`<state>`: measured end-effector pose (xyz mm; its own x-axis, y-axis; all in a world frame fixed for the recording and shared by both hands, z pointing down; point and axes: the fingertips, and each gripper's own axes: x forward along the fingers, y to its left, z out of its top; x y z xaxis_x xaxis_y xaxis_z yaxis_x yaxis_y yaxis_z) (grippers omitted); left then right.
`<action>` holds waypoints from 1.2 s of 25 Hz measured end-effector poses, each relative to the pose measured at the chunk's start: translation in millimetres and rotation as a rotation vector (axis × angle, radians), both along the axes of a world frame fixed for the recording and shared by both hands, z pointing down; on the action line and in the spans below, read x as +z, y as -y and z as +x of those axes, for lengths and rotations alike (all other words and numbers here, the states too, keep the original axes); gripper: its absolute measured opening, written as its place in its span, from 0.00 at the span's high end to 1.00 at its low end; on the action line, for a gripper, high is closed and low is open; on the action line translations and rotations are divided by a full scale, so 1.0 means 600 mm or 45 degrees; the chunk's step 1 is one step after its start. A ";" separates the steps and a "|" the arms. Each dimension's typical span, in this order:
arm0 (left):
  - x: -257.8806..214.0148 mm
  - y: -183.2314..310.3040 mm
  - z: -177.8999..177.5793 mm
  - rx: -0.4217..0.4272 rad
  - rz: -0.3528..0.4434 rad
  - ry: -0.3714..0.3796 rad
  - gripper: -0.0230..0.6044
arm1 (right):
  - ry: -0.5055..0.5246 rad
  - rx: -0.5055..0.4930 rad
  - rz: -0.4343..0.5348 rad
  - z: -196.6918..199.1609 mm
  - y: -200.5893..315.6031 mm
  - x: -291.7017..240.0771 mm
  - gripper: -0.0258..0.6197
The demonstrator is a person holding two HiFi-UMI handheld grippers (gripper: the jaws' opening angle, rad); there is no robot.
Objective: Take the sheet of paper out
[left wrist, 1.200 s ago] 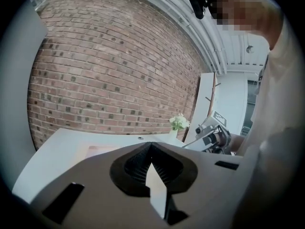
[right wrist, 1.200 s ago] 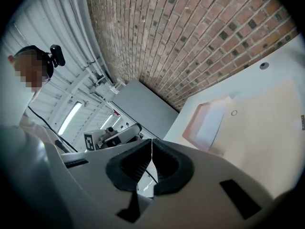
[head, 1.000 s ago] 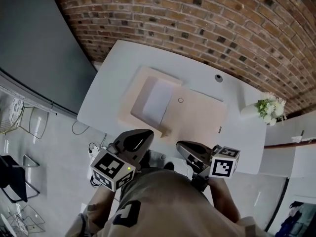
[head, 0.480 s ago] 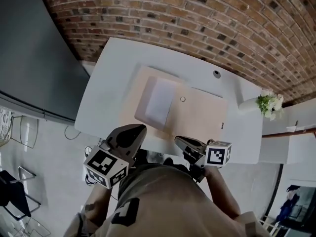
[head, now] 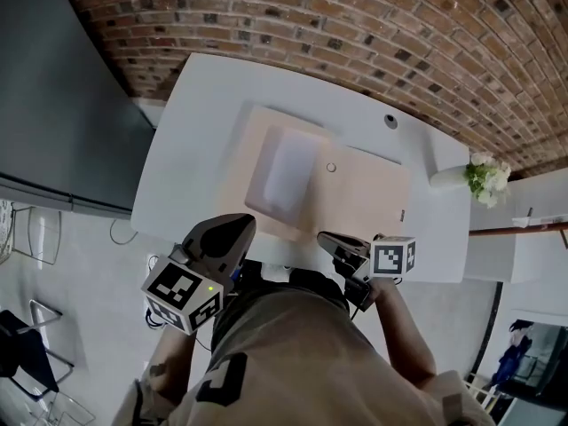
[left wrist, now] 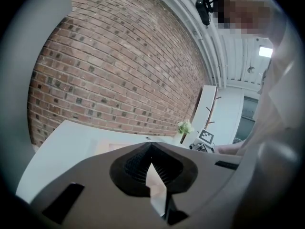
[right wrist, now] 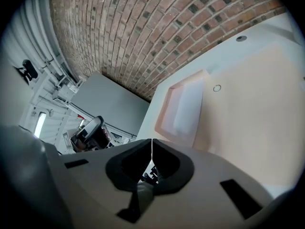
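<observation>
A white sheet of paper (head: 288, 169) lies in the left half of an open beige folder (head: 368, 198) on the white table (head: 195, 122). In the right gripper view the sheet of paper (right wrist: 188, 104) sits ahead and to the left in the folder (right wrist: 252, 113). My left gripper (head: 241, 224) hovers at the table's near edge, just short of the folder, its jaws shut with nothing between them. My right gripper (head: 323, 237) is beside it at the same edge, also shut and empty. Neither touches the folder. The left gripper (left wrist: 149, 145) and right gripper (right wrist: 152, 140) show their tips meeting.
A small vase of white flowers (head: 484, 180) stands at the table's right end, and a small round cap (head: 390, 121) lies near the far edge. A brick wall (head: 373, 25) runs behind the table. A dark grey panel (head: 53, 87) stands to the left.
Both grippers have drifted along the table's near edge, the left one leftward and the right one lower. Both stay shut. The sheet and folder have not moved.
</observation>
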<state>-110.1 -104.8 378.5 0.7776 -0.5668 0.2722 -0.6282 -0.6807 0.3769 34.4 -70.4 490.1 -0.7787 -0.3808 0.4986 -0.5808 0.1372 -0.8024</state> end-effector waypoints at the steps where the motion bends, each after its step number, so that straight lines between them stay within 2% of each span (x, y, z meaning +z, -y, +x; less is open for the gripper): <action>1: 0.002 -0.002 -0.001 -0.004 -0.002 0.006 0.94 | -0.007 -0.001 -0.004 0.003 0.004 0.005 0.92; 7: -0.003 -0.002 -0.001 -0.060 0.004 0.039 0.94 | 0.004 -0.063 -0.068 0.015 0.019 0.047 0.92; 11: -0.008 0.001 0.025 -0.053 -0.005 0.055 0.94 | 0.116 -0.049 -0.147 0.023 0.031 0.078 0.92; 12: -0.008 0.001 0.032 -0.046 -0.010 0.061 0.94 | 0.155 -0.036 -0.173 0.022 0.037 0.084 0.89; 14: -0.007 0.002 0.042 -0.038 -0.021 0.078 0.94 | 0.259 -0.001 -0.235 0.013 0.050 0.093 0.55; 15: -0.005 0.002 0.045 -0.040 -0.029 0.087 0.94 | 0.322 0.025 -0.266 0.009 0.057 0.095 0.52; 17: 0.002 0.002 0.054 -0.041 -0.050 0.103 0.94 | 0.428 0.095 -0.317 0.015 0.074 0.104 0.48; 20: 0.010 0.003 0.070 -0.025 -0.071 0.119 0.94 | 0.511 0.156 -0.359 0.025 0.091 0.117 0.45; 30: 0.023 0.008 0.075 -0.010 -0.090 0.119 0.94 | 0.439 0.117 -0.447 0.001 0.112 0.167 0.40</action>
<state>-64.9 -109.7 392.1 0.7425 -0.5499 0.3824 -0.6681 -0.6494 0.3634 35.3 -137.5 590.1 -0.8917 -0.3111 0.3287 -0.2709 -0.2150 -0.9383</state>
